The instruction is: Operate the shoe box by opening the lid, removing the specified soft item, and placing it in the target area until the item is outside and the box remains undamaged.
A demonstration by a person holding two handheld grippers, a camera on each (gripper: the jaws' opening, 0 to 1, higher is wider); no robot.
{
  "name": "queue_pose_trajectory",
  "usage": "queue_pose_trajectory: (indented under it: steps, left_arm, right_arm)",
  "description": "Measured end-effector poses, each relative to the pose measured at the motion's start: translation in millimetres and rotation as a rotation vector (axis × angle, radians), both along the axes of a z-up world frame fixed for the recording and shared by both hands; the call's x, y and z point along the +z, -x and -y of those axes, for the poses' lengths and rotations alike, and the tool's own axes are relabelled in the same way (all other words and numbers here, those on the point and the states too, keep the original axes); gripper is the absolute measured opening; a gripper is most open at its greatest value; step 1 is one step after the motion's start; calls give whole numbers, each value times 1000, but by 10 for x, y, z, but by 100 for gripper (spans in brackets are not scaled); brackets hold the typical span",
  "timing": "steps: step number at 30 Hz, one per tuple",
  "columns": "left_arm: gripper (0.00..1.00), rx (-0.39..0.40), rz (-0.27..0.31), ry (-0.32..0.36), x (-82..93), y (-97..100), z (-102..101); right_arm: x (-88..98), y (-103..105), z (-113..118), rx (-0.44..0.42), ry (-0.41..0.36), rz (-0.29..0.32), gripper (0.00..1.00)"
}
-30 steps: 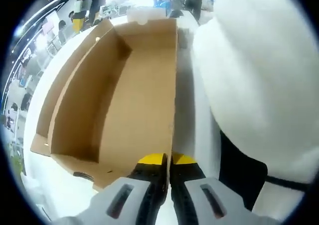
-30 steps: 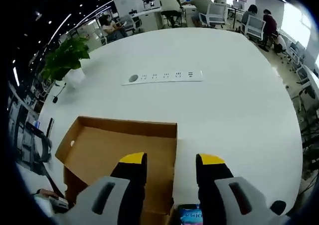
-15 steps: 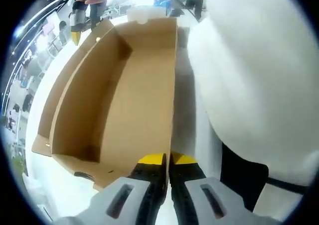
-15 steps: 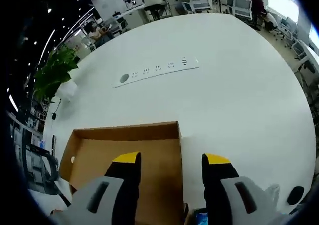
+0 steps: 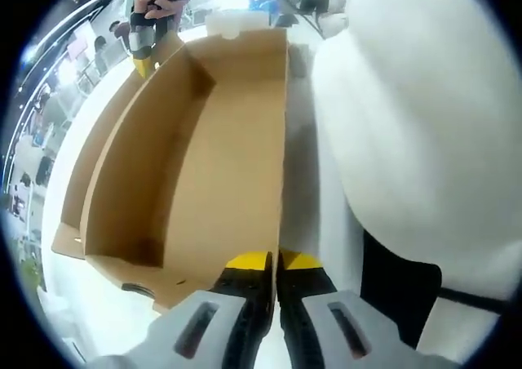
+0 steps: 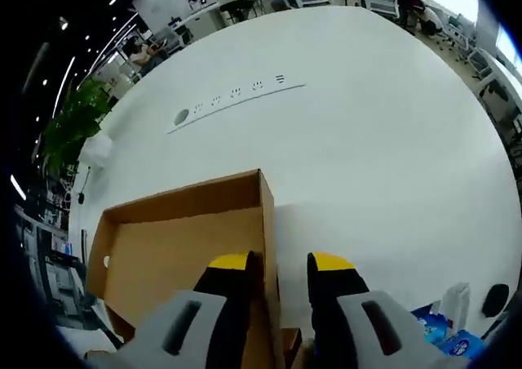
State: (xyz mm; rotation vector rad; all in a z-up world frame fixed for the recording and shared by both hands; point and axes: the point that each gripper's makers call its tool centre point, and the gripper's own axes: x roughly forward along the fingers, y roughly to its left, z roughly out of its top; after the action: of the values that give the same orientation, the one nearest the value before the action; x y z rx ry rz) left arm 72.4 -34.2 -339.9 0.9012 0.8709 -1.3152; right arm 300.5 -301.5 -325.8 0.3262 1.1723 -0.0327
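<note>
Cardboard shoe box (image 5: 196,157) lies open and empty on the white desk (image 6: 367,157). The left gripper (image 5: 274,263) has its jaws pinched on one wall; the right gripper (image 6: 277,263), jaws part-open, straddles another wall edge (not clamped yet). The white plush item (image 5: 424,124) sits just beside the box. Grip gently, so the cardboard isn't creased. Open-plan office beyond, potted plant (image 6: 69,132) and power strip (image 6: 232,100) on the desk.

box (image 5: 220,157) interior free; white plush (image 5: 416,116) crowds its side
</note>
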Motion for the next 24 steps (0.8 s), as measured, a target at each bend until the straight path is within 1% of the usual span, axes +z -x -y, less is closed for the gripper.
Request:
queue_pose_trajectory:
  steps: [1, 3, 5, 6, 7, 8, 9, 10, 11, 12, 13, 14, 16, 19, 21, 22, 23, 24]
  left_arm:
    - [2, 1, 2, -1, -1, 1, 1]
    - [2, 4, 5, -1, 0, 0, 1]
    - [2, 5, 12, 1, 2, 0, 2]
    - [2, 4, 13, 1, 2, 0, 2]
    - [2, 4, 13, 1, 3, -1, 2]
    - [2, 6, 10, 1, 4, -2, 2]
    - [2, 5, 9, 1, 3, -3, 2]
    - [2, 5, 7, 0, 2, -3, 3]
    - [2, 5, 6, -1, 2, -4, 3]
    - [2, 5, 6, 1, 3, -3, 4]
    - [2, 5, 7, 1, 4, -4, 5]
    - [2, 5, 9, 2, 5, -5, 6]
    - [2, 5, 11, 2, 6, -5, 6]
    - [2, 3, 11, 5, 9, -9, 7]
    - [2, 1, 9, 5, 11, -8, 6]
    - [2, 0, 10, 6, 11, -9, 7]
    - [2, 1, 9, 7, 10, -9, 6]
    - [2, 0, 10, 8, 10, -8, 5]
  right_arm:
    - [-1, 6, -6, 0, 5, -7, 23]
    - [25, 0, -59, 17, 16, 0, 21]
    - [87, -80, -113, 86, 81, 56, 22]
    - [95, -100, -149, 119, 93, 67, 22]
    - [83, -92, -175, 156, 104, 59, 24]
    - [59, -76, -140, 184, 141, 45, 24]
    - [36, -69, -106, 154, 155, 39, 23]
    - [-5, -71, -111, 153, 140, 36, 22]
    - [-27, -60, -102, 141, 129, 24, 22]
    - [-61, -37, -62, 132, 139, 2, 20]
    - [-56, -48, -55, 149, 150, 11, 14]
    - [-44, -64, -19, 174, 178, 17, 10]
    - [-46, -59, -27, 188, 195, 7, 10]
    - [-47, -95, -20, 240, 225, 22, 9]
    - [-46, -86, -1, 230, 227, 10, 8]
    - [-47, -81, -13, 228, 217, 7, 5]
    - [-53, -69, -66, 209, 169, -1, 1]
    - [-60, -78, -83, 198, 152, -5, 0]
